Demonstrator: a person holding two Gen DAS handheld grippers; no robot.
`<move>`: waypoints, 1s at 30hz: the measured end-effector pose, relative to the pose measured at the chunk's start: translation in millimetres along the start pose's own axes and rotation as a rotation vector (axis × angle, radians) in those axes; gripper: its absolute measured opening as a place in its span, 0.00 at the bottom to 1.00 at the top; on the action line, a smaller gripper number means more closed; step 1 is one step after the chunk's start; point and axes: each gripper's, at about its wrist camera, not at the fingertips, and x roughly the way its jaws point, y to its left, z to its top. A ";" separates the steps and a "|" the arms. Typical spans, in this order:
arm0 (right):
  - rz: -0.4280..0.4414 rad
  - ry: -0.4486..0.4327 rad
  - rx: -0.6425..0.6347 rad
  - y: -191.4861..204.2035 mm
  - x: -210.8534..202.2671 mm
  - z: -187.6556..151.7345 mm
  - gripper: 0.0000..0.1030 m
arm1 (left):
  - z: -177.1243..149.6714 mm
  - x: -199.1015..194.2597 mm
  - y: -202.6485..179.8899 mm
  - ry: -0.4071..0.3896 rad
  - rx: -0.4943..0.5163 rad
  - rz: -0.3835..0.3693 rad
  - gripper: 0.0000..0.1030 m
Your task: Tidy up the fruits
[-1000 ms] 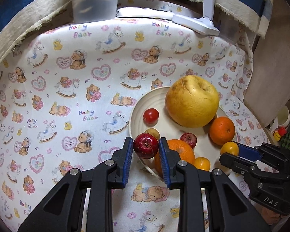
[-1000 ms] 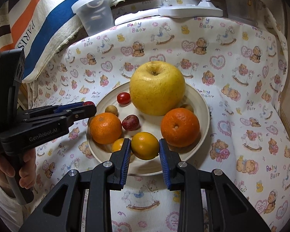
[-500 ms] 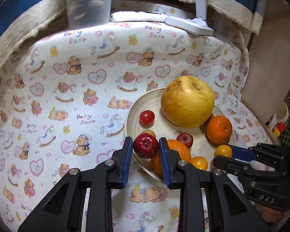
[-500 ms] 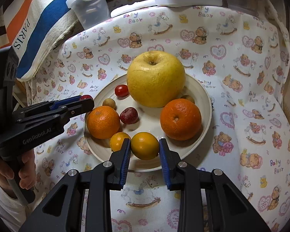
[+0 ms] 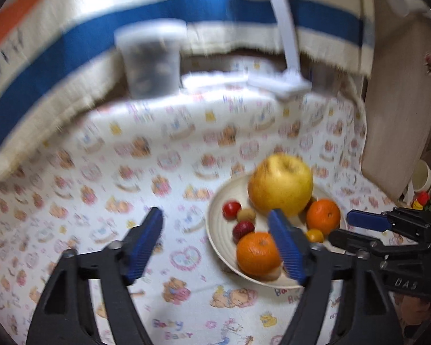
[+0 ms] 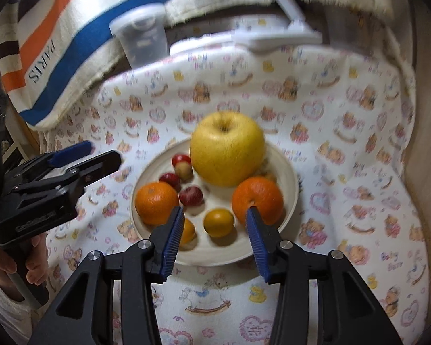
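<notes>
1. My left gripper (image 5: 215, 244) is spread wide. Its jaws have just been opening, and nothing sits between them. Only the cloth shows under the gap.
2. My right gripper (image 6: 215, 224) is partly spread. Its jaws have just been opening too. A small yellow-orange fruit (image 6: 218, 222) lies on the plate between the blue pads (image 6: 173, 237), but the pads do not touch it.
3. All the fruit I see is on the round cream plate (image 6: 290, 201), in the middle of the right wrist view.
4. A big yellow apple (image 6: 227, 148) sits at the far side of the plate.
5. One orange (image 6: 156, 202) is on the left side of the plate, and a second orange (image 6: 257, 199) is on the right.
6. Small red fruits (image 6: 191, 196) lie between the left orange and the big apple. A little brown one (image 6: 184, 171) is just beside them.
7. Another small yellow-orange fruit (image 6: 188, 230) peeks out behind my right gripper's left pad.
8. The plate rests on a tabletop covered with a teddy bear cloth (image 6: 344, 172).
9. A clear plastic cup (image 6: 142, 37) stands at the upper left, in front of a striped fabric (image 6: 71, 34).
10. A white lamp (image 6: 275, 34) is at the top.
11. A hand (image 6: 3, 258) at the lower left of the right wrist view holds the left gripper.
12. Both views are a bit blurry.
</notes>
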 end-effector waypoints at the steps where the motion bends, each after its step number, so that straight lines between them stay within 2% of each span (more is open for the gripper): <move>1: -0.005 -0.024 -0.007 1.1 -4.6 0.8 0.47 | 0.0 -7.3 0.4 -0.034 0.005 0.007 0.78; 2: -0.012 -0.054 -0.016 3.1 -10.3 1.6 0.51 | -0.9 -15.8 1.2 -0.068 0.010 0.013 0.79; 5: -0.044 -0.156 -0.045 9.2 -27.1 2.2 0.64 | -2.7 -36.9 4.9 -0.159 0.000 0.028 0.90; 6: -0.051 -0.185 -0.056 11.1 -31.9 2.1 0.65 | -4.0 -45.4 7.3 -0.199 -0.013 0.044 0.94; 9: -0.054 -0.245 -0.060 14.0 -42.6 2.2 0.72 | -4.3 -63.3 13.0 -0.275 -0.028 0.064 0.97; 11: -0.058 -0.278 -0.044 13.1 -47.5 1.7 0.86 | -4.0 -70.0 14.4 -0.299 -0.032 0.079 0.99; 13: -0.111 -0.344 -0.014 11.4 -54.9 -0.1 0.89 | -4.7 -76.0 17.0 -0.321 -0.037 0.088 0.99; 15: -0.151 -0.409 -0.008 10.5 -62.5 -1.1 1.00 | -7.2 -81.7 18.2 -0.347 -0.039 0.087 0.99; 21: -0.184 -0.507 0.001 7.2 -75.6 -2.8 0.99 | -17.8 -90.7 17.5 -0.422 -0.027 0.106 0.99; 30: -0.198 -0.537 -0.032 15.3 -69.2 -12.6 0.99 | -35.2 -84.6 23.2 -0.454 -0.075 0.111 0.99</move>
